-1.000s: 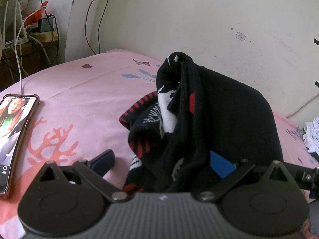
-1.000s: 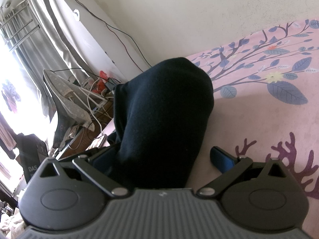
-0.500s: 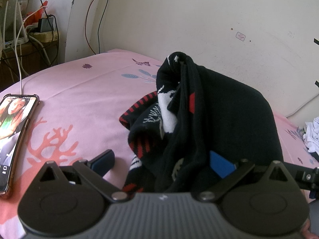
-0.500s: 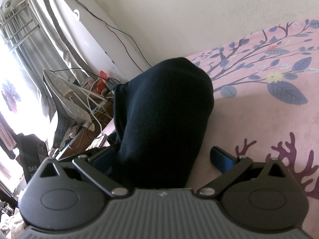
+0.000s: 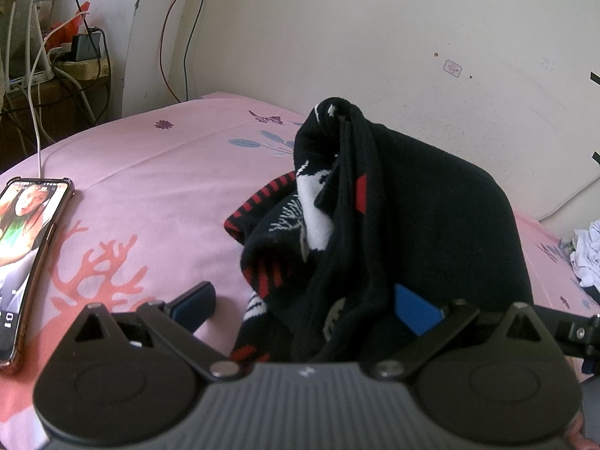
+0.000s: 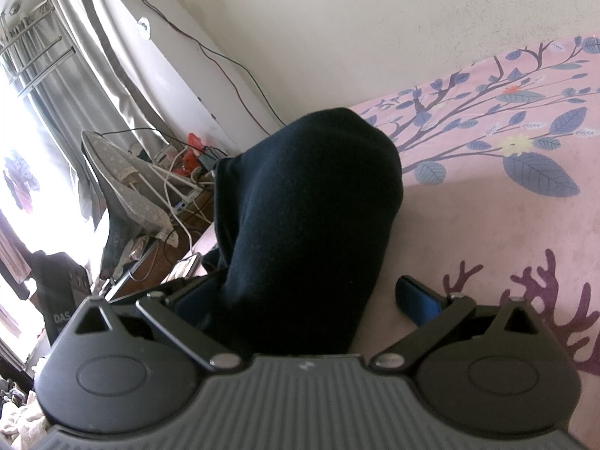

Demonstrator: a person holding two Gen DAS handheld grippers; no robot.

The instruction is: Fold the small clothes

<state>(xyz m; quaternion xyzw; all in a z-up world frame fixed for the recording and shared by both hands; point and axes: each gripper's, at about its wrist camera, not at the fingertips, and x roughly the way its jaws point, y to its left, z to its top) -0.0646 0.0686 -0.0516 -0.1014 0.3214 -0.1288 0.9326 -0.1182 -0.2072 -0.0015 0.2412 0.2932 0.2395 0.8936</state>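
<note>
A black knitted garment point(image 5: 431, 225) with red stripes and white patterns stands bunched up on the pink bedsheet point(image 5: 150, 187). It fills the gap between the fingers of my left gripper point(image 5: 305, 305), which is open, blue pads spread wide on both sides. In the right wrist view the same garment point(image 6: 311, 206) shows as a plain dark hump. It rises between the spread fingers of my right gripper point(image 6: 300, 300), also open. The right gripper's left pad is mostly hidden behind the cloth. Neither gripper pinches the fabric.
A phone point(image 5: 26, 255) with a lit screen and a white cable lies on the bed at the left. White clothes point(image 5: 588, 258) sit at the right edge. A wall runs close behind the bed. A cable-strewn side table point(image 5: 56, 63) and an ironing board point(image 6: 123, 187) stand beyond it.
</note>
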